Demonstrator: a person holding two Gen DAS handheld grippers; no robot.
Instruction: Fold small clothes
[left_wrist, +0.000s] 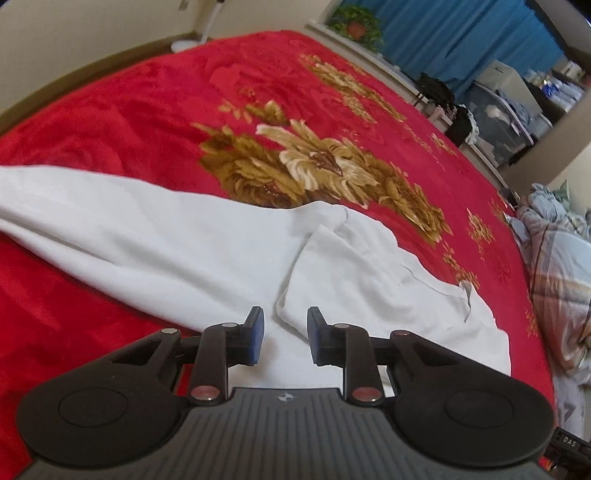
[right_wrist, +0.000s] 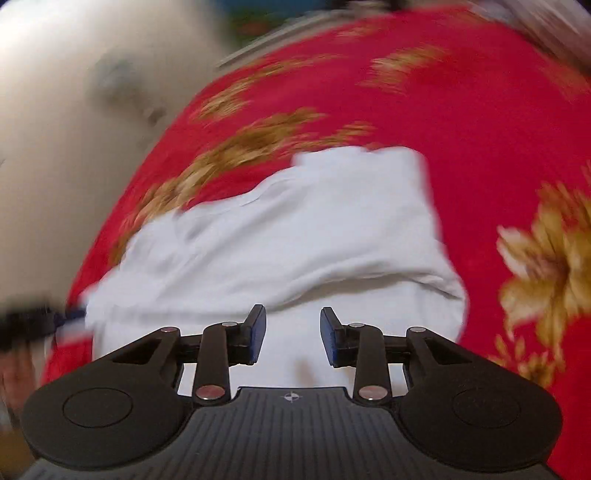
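Observation:
A white garment (left_wrist: 166, 236) lies spread on a red blanket with gold flowers (left_wrist: 147, 103). One flap is folded over its middle, with a grey-trimmed neckline toward the right. In the left wrist view my left gripper (left_wrist: 286, 334) hovers low over the garment, jaws apart. The corner of the folded flap lies just ahead of the tips and the pads press on nothing. The right wrist view is blurred. There my right gripper (right_wrist: 293, 334) stands open over the near part of the white garment (right_wrist: 295, 229) on the red blanket (right_wrist: 461, 110), with nothing pinched.
A striped quilt (left_wrist: 561, 266) is bunched at the bed's right edge. Beyond the far side hang blue curtains (left_wrist: 461, 33), with storage boxes (left_wrist: 498, 122) and a potted plant (left_wrist: 356, 24). A dark blurred shape (right_wrist: 26, 325) shows at the left edge of the right wrist view.

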